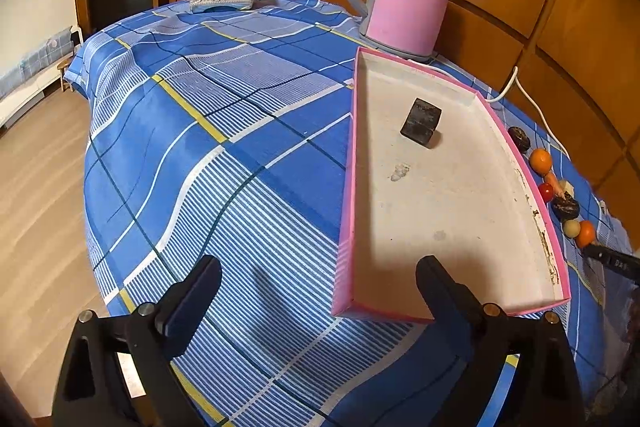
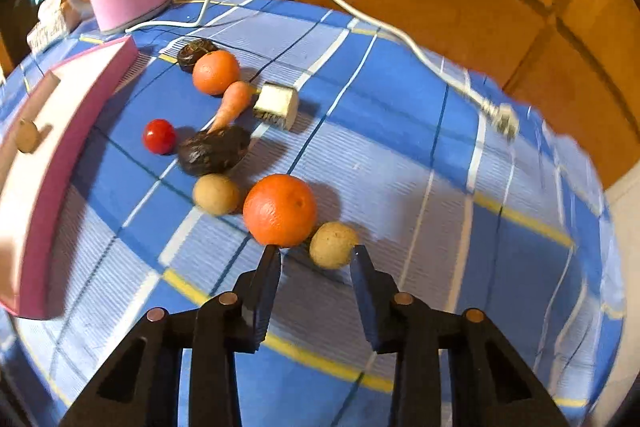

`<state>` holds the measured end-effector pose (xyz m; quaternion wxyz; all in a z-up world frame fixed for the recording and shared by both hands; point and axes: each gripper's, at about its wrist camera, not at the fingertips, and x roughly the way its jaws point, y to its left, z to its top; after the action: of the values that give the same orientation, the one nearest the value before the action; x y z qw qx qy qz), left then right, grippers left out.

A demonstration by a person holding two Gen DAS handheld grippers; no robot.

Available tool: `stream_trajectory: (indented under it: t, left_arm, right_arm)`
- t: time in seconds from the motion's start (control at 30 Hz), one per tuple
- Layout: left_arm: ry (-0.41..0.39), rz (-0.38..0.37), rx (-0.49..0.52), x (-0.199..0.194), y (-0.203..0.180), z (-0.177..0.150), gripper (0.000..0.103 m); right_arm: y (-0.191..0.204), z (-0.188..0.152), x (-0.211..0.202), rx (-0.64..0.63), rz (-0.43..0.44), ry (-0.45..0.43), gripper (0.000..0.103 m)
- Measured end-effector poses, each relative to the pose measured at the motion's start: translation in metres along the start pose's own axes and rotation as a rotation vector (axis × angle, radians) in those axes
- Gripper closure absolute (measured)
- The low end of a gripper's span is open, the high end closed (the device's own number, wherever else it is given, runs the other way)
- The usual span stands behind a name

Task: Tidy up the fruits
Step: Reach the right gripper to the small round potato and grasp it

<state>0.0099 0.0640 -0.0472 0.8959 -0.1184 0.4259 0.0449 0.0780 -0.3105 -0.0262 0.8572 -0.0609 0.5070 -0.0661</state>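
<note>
Nearest the right hand-held gripper (image 2: 314, 253), whose narrowed jaws hold nothing, sit a tan round fruit (image 2: 334, 244) and a big orange (image 2: 279, 209) on the bench (image 2: 400, 167), touching each other beside the pink tray (image 2: 60, 163). Tilted steeply down, it could nudge the orange and set both rolling. Left hand-held gripper (image 1: 318, 285) hovers wide open and empty at the tray's near end.
</note>
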Motion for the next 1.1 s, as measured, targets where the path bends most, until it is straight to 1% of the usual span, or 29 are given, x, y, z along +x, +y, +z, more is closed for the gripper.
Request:
stream_trajectory:
  t: [0.2,0.33,0.4,0.67,0.73,0.97,1.0,1.03,1.07,1.1]
  left_arm:
    - [-0.006,0.003,0.006,-0.003,-0.001,-0.001,0.005]
    - [-0.006,-0.001,0.007,-0.003,-0.001,-0.001,0.004]
    - [-0.002,-0.005,0.005,-0.002,-0.001,-0.001,0.004]
    - [0.003,-0.013,-0.004,-0.001,0.002,0.000,0.004]
    - [0.005,-0.014,-0.003,-0.001,0.001,0.000,0.004]
    - [0.003,-0.013,0.002,-0.001,0.000,0.000,0.004]
    - [0.002,-0.012,0.004,-0.001,0.000,0.000,0.004]
    - [0.002,-0.010,0.005,-0.001,-0.001,0.000,0.004]
    - [0.001,-0.009,0.005,-0.001,-0.001,-0.001,0.004]
    - [0.002,-0.009,0.004,-0.002,-0.001,-0.001,0.004]
  right_arm:
    - [-0.016,0.006,-0.002,0.047,0.057,-0.024,0.067]
    - [-0.020,0.003,-0.002,0.048,0.072,-0.011,0.067]
    - [-0.022,0.005,0.001,0.074,0.086,0.003,0.067]
    - [-0.025,-0.001,0.009,0.074,0.060,0.049,0.067]
    - [-0.027,-0.001,0.012,0.083,0.066,0.055,0.067]
    - [-0.033,0.002,0.018,0.113,0.090,0.043,0.067]
    - [-0.033,0.003,0.018,0.114,0.091,0.041,0.068]
    - [-0.032,0.003,0.018,0.112,0.091,0.037,0.074]
    - [-0.032,0.003,0.018,0.110,0.093,0.034,0.077]
    - [-0.030,0.003,0.017,0.103,0.084,0.034,0.077]
